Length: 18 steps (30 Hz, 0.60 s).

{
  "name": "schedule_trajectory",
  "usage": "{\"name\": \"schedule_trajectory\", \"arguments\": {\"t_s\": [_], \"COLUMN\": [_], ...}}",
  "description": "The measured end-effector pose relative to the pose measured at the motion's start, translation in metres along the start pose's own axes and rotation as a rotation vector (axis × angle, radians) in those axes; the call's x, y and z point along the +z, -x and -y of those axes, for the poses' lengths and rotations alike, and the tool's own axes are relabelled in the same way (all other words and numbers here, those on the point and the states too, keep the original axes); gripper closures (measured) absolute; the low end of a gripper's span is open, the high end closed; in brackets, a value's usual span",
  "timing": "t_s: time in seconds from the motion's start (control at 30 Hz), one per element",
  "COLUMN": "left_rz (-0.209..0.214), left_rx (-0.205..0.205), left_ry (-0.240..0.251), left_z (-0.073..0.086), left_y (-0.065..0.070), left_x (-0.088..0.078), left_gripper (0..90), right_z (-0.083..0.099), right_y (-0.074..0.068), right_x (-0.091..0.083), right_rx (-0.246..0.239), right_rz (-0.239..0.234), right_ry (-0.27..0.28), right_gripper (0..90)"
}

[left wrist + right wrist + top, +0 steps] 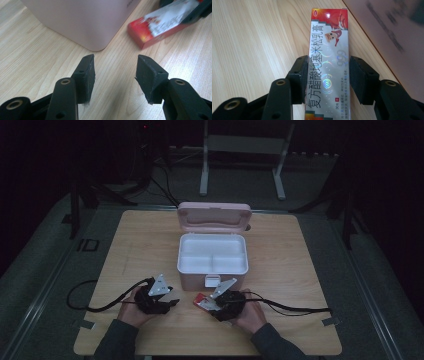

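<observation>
- Nearest us, the person's two hands at the front edge of the tabletop point(150, 340), one hand-held gripper in each.
- The right hand-held gripper point(328, 75) has the red-and-silver carton point(328, 62) between its jaws, pads right up against both long sides: looks like a grasp settling.
- That carton point(202, 301) sits just in front of the pink box point(212, 260), near its front latch.
- The left hand-held gripper point(115, 72) is released, jaws spread over bare wood, nothing between them.
- Step in hand, I'd say: picking up the carton. Next calls for a firm squeeze, a lift, then a carry over the box's front wall into a white compartment.
- Farther back, the lid point(214, 216) stands open.
- Hard to tell: whether the carton has left the wood; the room behind is dark.
</observation>
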<state>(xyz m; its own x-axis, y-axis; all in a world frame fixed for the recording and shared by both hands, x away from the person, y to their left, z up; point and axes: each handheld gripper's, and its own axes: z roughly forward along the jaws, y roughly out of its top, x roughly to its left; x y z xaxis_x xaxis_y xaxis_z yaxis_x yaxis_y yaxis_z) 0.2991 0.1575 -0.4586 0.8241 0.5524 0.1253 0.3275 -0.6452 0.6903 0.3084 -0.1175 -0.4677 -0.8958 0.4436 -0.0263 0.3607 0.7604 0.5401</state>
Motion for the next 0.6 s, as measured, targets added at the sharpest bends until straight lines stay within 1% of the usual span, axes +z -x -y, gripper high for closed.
{"name": "schedule_trajectory", "arguments": {"t_s": [0.07,0.17,0.23,0.3,0.33,0.37,0.4,0.47,0.5,0.53,0.57,0.6], "left_rz": [-0.002,-0.002,-0.004,-0.006,-0.006,-0.005,-0.006,-0.004,-0.004,-0.002,-0.001,-0.001], "left_rx": [0.000,0.003,0.004,0.006,0.006,0.005,0.005,0.006,0.006,0.007,0.005,0.005], "left_ry": [-0.001,-0.004,-0.007,-0.008,-0.008,-0.008,-0.009,-0.010,-0.010,-0.009,-0.009,-0.009], "left_z": [0.000,0.000,0.000,0.001,0.001,0.001,0.000,0.000,0.000,0.000,0.000,0.000], "left_y": [0.000,0.000,0.000,0.000,0.000,0.000,-0.001,-0.001,-0.001,-0.001,-0.001,-0.001], "left_x": [0.000,0.000,0.001,0.001,0.001,0.001,0.001,0.002,0.002,0.002,0.003,0.003], "left_gripper": [49.0,49.0,49.0,49.1,49.0,49.1,49.1,49.1,49.1,49.1,49.1,49.1], "right_z": [0.011,0.030,0.045,0.061,0.061,0.080,0.086,0.100,0.100,0.116,0.118,0.125], "right_y": [0.005,0.015,0.024,0.032,0.032,0.045,0.049,0.062,0.062,0.078,0.081,0.089], "right_x": [-0.007,-0.020,-0.030,-0.040,-0.040,-0.053,-0.057,-0.066,-0.066,-0.076,-0.077,-0.081], "right_rx": [0.001,0.016,0.037,0.052,0.052,0.079,0.088,0.121,0.121,0.152,0.153,0.170], "right_rz": [0.014,0.037,0.045,0.068,0.068,0.100,0.101,0.140,0.140,0.182,0.188,0.190], "right_ry": [-0.004,-0.001,0.002,0.002,0.002,0.001,0.003,0.003,0.003,0.003,0.003,0.008], "right_gripper": [50.9,50.9,50.9,50.9,50.9,50.9,50.9,50.9,50.9,50.9,50.9,50.9]}}
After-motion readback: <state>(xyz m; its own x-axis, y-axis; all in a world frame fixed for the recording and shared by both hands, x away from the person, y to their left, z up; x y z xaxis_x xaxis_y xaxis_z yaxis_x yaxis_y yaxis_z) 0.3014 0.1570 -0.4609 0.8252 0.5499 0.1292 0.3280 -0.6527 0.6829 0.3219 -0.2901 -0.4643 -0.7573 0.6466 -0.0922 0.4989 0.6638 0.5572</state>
